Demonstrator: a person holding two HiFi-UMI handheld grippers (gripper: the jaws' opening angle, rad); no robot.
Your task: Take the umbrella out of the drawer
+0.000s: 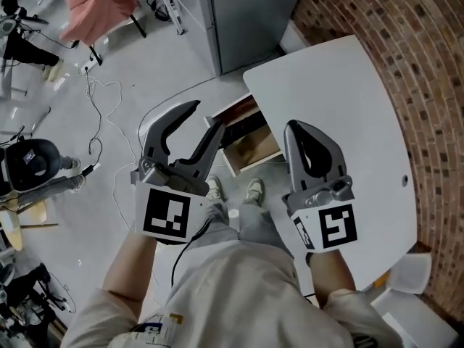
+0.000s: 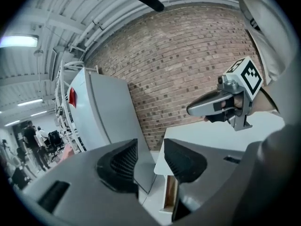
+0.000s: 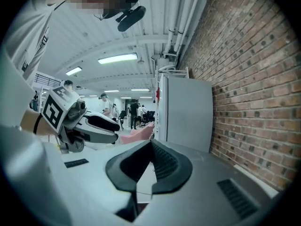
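Left gripper [image 1: 206, 114] [image 2: 150, 161]: jaws apart, nothing between them, held above the floor in front of the drawer [image 1: 254, 164].
Right gripper [image 1: 293, 127] [image 3: 151, 146]: jaws together, empty, held over the near edge of the white table [image 1: 341, 107].
Drawer: pulled open from under the table's left edge, between the two grippers in the head view.
Umbrella: a dark item [image 1: 243, 127] lies in the drawer's far part; too small to tell whether it is the umbrella.
Surroundings: grey cabinet [image 1: 246, 13] beyond the table, brick wall [image 1: 420, 64] to the right.
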